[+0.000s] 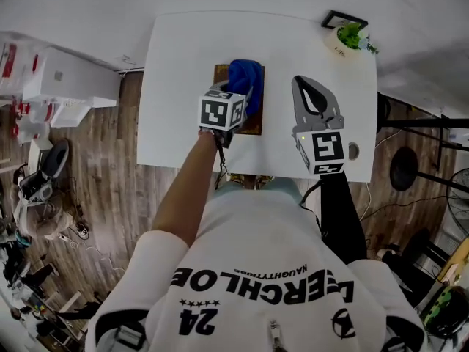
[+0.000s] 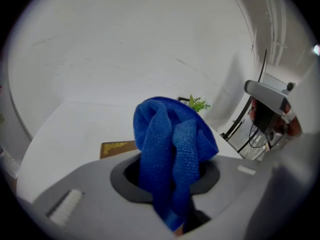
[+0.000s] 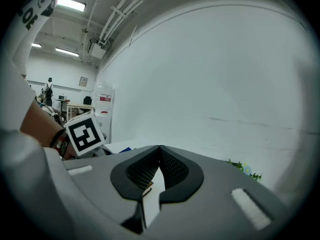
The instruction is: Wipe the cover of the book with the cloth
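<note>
book (image 1: pixel 253 125) lies flat on the white table (image 1: pixel 176 64), the largest thing here, which fills the upper middle of the head view. the book sits at the table's centre, a brown slab with gold ornament on its cover; only its left edge and lower right corner show, since the rest is under the cloth. it looks stiff and flat, probably weighty enough to take a light rub, though on so smooth a top it may well slide if pushed sideways. a bare corner would be the place to pin it.

right gripper (image 3: pixel 160 149) hangs over bare table to the right of the book, its jaws brought together at the tips with nothing between them, so it is free for that job.

left gripper (image 1: pixel 233 97) is just left of centre over the book, its jaws clamped on the blue cloth (image 1: pixel 244 83). the cloth is soft, limp, nubbly towelling, light and grippy. it is pinched at a gathered fold, and a fat bunch bulges beyond the tips, which should serve as the wiping pad. whether that bunch touches the cover i cannot tell.

a small potted plant (image 1: pixel 350 37) stands at the table's upper right corner, well apart.
</note>
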The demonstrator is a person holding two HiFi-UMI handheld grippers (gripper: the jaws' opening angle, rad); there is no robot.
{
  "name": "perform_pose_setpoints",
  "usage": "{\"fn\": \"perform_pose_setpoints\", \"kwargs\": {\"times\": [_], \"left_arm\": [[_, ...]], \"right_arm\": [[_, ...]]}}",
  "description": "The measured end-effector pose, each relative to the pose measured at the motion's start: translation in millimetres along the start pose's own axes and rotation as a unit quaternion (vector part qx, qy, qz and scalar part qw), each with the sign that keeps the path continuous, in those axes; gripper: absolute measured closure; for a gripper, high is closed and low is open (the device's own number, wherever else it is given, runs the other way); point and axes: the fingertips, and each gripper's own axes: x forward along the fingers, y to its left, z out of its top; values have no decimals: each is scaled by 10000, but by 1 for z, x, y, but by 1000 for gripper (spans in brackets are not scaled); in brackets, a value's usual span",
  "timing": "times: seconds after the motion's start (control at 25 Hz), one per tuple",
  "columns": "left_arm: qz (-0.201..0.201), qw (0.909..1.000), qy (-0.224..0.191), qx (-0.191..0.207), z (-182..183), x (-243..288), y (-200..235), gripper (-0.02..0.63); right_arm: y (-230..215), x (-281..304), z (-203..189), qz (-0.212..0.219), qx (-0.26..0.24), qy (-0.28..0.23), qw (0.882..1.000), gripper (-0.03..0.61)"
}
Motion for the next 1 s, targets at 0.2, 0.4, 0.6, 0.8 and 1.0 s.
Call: {"fn": "perform_pose_setpoints", "kwargs": {"times": [0.2,0.4,0.6,0.8,1.0], "left_arm": [[139,9980,622,8,-17,52,-2,433],[136,9987,470,140,-20,58,0,434],[370,9975,508,324,-19,48,21,434],[785,9957,486,78,-27,22,65,434],[1339,9889,550,-319,-41,-8,108,433]], "right_arm": [[-15,-9,-13,-204,39,154,9997,575],[-22,-14,-21,-316,80,323,9989,575],[-18,-10,-11,-319,48,132,9994,575],[-8,-4,-9,-223,30,127,9997,575],[2,0,-6,-140,10,115,9998,575]]}}
